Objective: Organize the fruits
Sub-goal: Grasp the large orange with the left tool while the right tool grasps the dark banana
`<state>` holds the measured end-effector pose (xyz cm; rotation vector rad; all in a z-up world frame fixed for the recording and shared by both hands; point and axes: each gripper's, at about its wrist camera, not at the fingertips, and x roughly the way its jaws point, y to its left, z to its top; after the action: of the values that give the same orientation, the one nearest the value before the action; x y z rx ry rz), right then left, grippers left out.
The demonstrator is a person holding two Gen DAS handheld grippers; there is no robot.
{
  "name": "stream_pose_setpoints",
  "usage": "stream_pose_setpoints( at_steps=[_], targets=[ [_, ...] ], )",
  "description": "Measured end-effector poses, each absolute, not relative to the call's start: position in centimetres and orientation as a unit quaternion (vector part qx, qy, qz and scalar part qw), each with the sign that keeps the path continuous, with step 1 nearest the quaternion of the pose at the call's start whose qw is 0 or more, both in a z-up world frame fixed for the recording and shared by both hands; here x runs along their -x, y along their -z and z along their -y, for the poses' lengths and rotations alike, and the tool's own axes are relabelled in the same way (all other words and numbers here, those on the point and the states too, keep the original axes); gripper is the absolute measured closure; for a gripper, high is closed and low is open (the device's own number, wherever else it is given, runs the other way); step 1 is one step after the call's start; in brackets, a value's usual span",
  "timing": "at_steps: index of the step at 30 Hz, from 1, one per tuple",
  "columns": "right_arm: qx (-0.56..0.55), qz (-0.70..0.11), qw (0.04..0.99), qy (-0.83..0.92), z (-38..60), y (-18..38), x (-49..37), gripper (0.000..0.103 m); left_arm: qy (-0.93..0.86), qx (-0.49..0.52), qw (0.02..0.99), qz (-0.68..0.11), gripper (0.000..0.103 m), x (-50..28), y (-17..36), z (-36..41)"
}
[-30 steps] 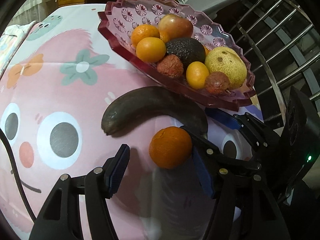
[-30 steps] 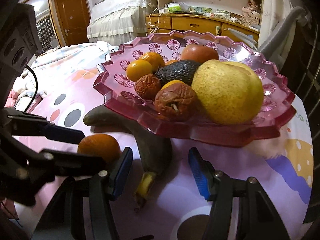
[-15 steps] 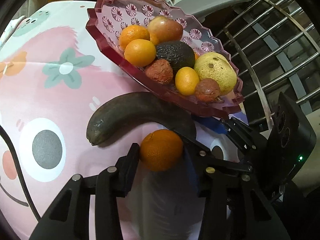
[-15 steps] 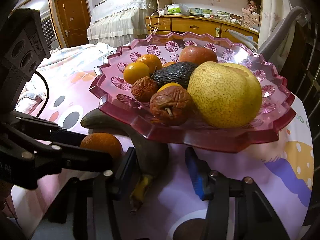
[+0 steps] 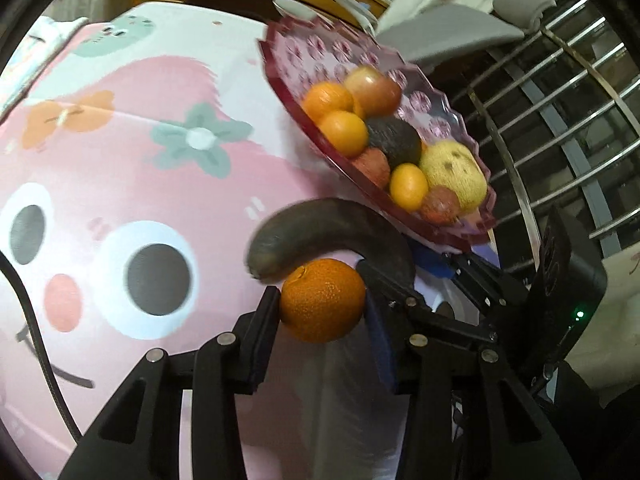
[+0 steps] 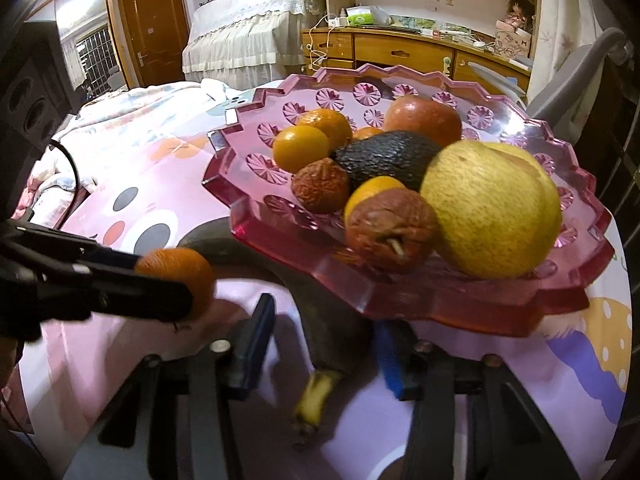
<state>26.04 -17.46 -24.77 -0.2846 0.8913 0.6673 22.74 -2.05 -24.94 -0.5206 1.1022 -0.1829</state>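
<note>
Most fruit already sits in the pink dish (image 6: pixel 520 296). Just beside it, the left hand-held gripper (image 5: pixel 322 306) clamps an orange (image 5: pixel 322 300); the right hand-held gripper (image 6: pixel 324 348), jaws apart, straddles the blackened banana (image 6: pixel 332 332), both apparently still to go in.

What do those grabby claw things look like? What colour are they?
Both are black. The left gripper has two flat, angular black fingers joined with round silver bolts, with dark blue pads inside the tips. A thin black cable runs beside it. The right gripper is built the same, with brighter blue pads. Its boxy black body shows a tiny green light.
</note>
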Motion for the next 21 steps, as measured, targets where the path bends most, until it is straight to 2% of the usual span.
stream_pose_setpoints(
  at_steps=[2,10,21],
  targets=[
    [0.137,-0.423,0.843,-0.305,17.6,24.7,-26.0,0.066,0.077,0.247,0.82,-0.51,0.062,-22.4,24.7,1.3],
    [0.141,-0.429,0.841,-0.297,17.7,24.5,-24.5,0.071,0.057,0.259,0.827,-0.495,0.062,-21.2,24.0,-0.6],
    [0.137,-0.431,0.849,-0.274,18.8,22.8,-21.1,0.072,0.041,0.251,0.848,-0.466,0.062,-19.9,22.2,-1.8]
  ],
)
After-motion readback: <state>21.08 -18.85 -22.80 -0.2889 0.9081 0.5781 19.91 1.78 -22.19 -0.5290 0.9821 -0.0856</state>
